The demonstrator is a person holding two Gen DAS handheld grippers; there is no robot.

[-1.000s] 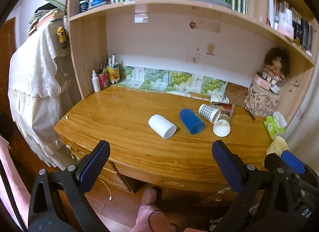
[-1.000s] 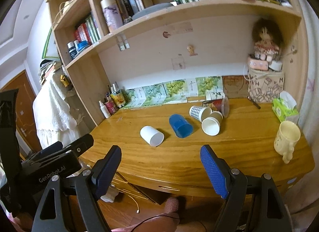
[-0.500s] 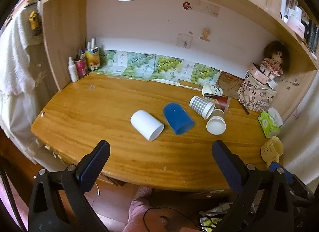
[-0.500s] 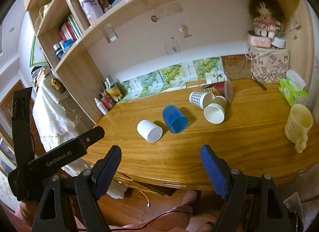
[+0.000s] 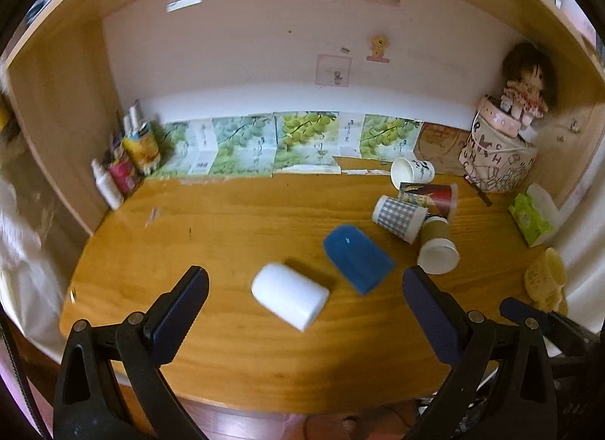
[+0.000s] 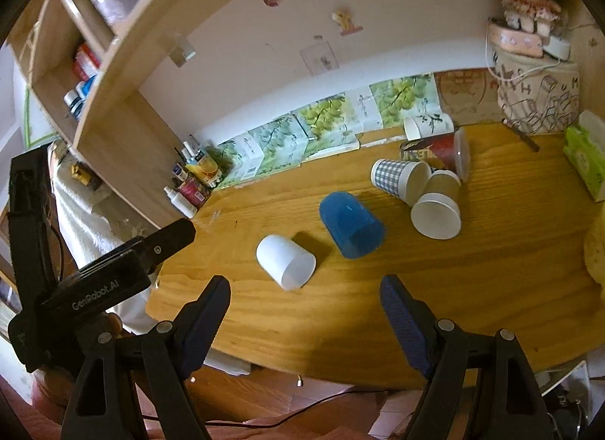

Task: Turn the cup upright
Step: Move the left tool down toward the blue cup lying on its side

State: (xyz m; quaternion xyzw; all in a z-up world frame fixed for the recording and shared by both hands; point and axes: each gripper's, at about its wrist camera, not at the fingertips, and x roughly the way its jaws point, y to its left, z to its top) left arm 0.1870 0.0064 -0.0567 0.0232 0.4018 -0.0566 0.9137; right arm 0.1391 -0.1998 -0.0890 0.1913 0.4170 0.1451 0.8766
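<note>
Wooden desk (image 5: 234,345) seen from both wrist cameras. The left gripper (image 5: 302,292) and right gripper (image 6: 304,300) are both released, jaws spread wide, holding nothing, poised above the desk's near edge. A white cup (image 5: 289,296) (image 6: 286,261) lies on its side near the desk's front centre, between the left gripper's fingers in that view. Just beside it to the right lies a blue cup (image 5: 357,258) (image 6: 351,224), also tipped over. Farther right, 4 paper cups (image 5: 419,209) lie in a touching cluster.
</note>
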